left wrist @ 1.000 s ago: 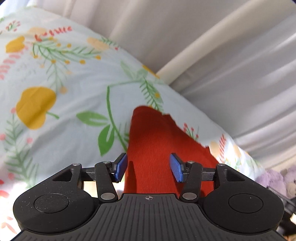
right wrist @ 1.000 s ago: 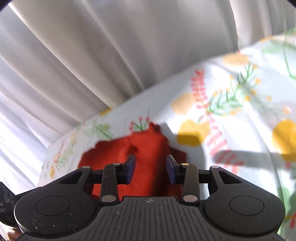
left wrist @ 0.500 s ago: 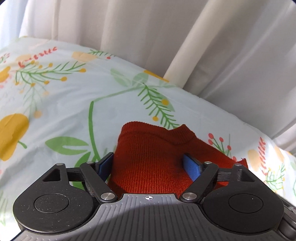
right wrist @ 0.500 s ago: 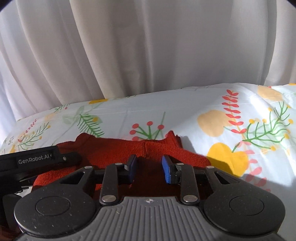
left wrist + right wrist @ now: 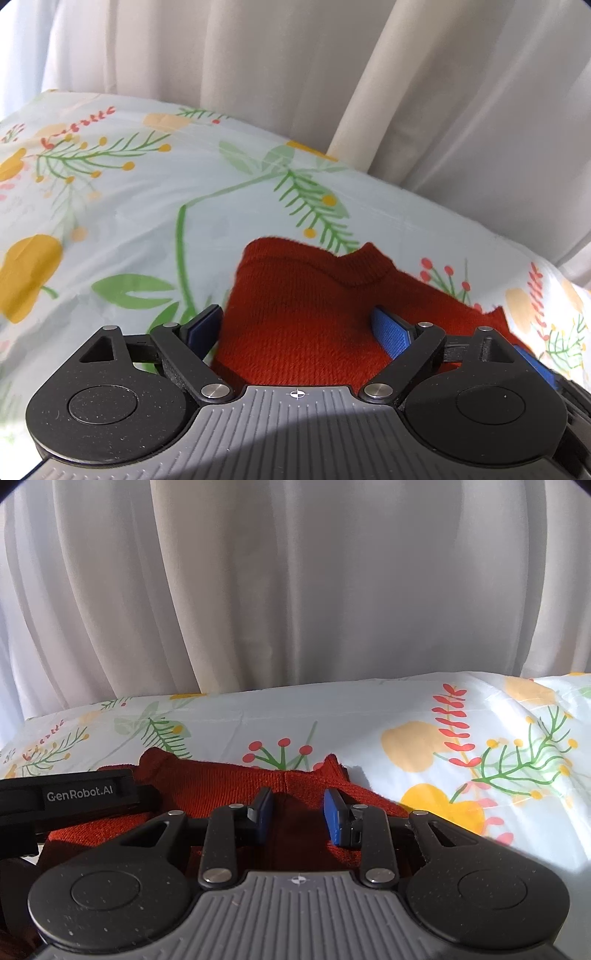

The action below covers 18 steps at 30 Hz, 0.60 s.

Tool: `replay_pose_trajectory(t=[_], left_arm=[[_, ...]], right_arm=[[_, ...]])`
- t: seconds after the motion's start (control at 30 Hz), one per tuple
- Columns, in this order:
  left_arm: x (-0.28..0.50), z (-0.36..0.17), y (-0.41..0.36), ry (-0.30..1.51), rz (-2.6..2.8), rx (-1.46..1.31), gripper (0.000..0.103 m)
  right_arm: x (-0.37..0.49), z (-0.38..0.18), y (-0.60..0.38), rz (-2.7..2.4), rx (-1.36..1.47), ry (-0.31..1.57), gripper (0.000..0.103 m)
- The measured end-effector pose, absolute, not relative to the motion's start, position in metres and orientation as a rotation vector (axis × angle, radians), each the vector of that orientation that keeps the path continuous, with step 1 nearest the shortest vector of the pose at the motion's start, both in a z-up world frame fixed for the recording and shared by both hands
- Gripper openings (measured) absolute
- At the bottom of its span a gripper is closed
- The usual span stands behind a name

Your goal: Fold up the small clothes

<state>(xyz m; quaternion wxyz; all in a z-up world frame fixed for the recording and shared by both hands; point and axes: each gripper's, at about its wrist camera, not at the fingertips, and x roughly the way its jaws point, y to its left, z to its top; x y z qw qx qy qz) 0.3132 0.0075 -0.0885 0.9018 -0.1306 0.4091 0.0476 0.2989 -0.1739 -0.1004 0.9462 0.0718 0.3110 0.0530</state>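
Red knit sweater [image 5: 303,317] lying on flowery sheet [image 5: 110,206], looking folded over. We're opening left gripper [image 5: 299,328] wide, letting go. Right gripper [image 5: 297,812] narrow, fabric between pads, grip unclear. Final tidy-up probably left.

Your left gripper [image 5: 301,330] points steeply downward, and its jaws are opening: the two blue pads [image 5: 392,332] stand wide apart, each splayed outward on its black linkage. Red knit lies between them, but neither pad presses on it. From the right wrist view, the left gripper's black body [image 5: 66,797] shows at the left edge, just beside your right one.

Your right gripper [image 5: 298,814] tilts down less steeply. Its blue pads [image 5: 334,818] stand much closer together, roughly parallel, with a ridge of red knit between them. Whether those pads press on it cannot be told.
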Motion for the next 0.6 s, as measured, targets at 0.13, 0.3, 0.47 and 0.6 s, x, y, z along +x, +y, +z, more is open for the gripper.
replay_pose_trajectory(t=[0.13, 0.3, 0.47, 0.6], left_arm=[[0.263, -0.067, 0.028, 0.766, 0.072, -0.349, 0.091], [0.202, -0.064, 0.03, 0.655, 0.098, -0.27, 0.093], [0.196, -0.086, 0.038, 0.669, 0.086, -0.346, 0.097], [0.201, -0.084, 0.046, 0.683, 0.082, -0.392, 0.097]], right_arm=[[0.265, -0.082, -0.175, 0.14, 0.149, 0.609, 0.034], [0.193, -0.082, -0.183, 0.18, 0.131, 0.599, 0.037], [0.168, -0.099, -0.185, 0.115, 0.052, 0.556, 0.042], [0.171, -0.104, -0.19, 0.124, 0.022, 0.534, 0.049]])
